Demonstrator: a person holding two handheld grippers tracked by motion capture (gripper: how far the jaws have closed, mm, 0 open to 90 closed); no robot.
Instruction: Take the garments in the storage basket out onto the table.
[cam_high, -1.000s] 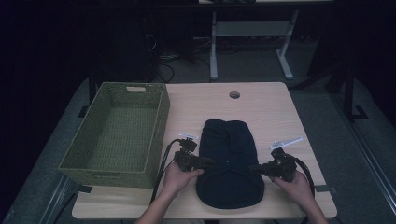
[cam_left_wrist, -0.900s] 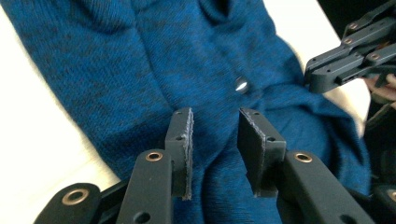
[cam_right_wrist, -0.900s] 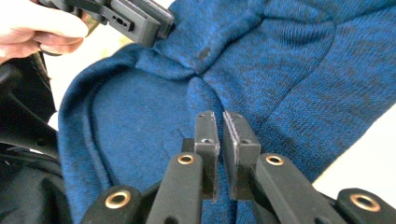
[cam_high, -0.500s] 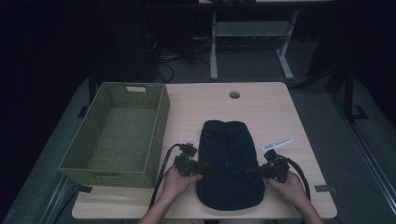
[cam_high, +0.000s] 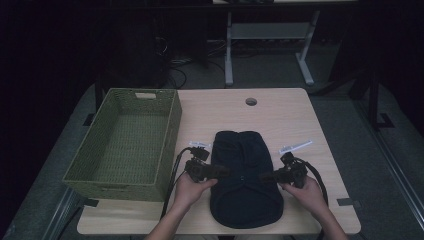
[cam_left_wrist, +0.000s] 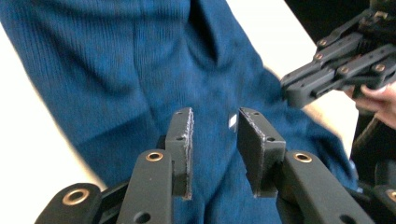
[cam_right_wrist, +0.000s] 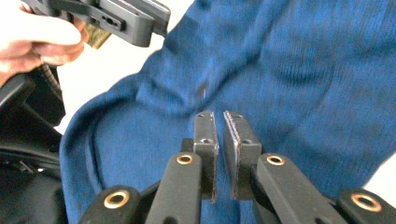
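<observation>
Field notes, as I watch from the remote station.

Blue knit garment lies flat on the near half of the table, folded into a rounded oblong, long axis running away from me. In the high view it reads almost black; in the gripper views it is a clear mid-blue. Fabric is a fine ribbed knit, soft and matte, with folds and overlapping layers near the middle. A small pale mark sits on the cloth just ahead of the left jaws; I cannot tell what it is.

Left gripper: jaws parted with a clear gap, cloth visible through it, nothing pinched. It sits over the garment's left edge. Right gripper: jaws nearly together, only a thin slit between the pads; I see no cloth caught in the slit. Its jaws have just been opening a little. It is over the garment's right edge.

Jaws are black, flat-faced blocks with brass-ringed pivots.

Woven green basket, rectangular with sloping walls, stands just left of the garment. Tabletop is pale wood grain with a round hole near the far edge.
</observation>
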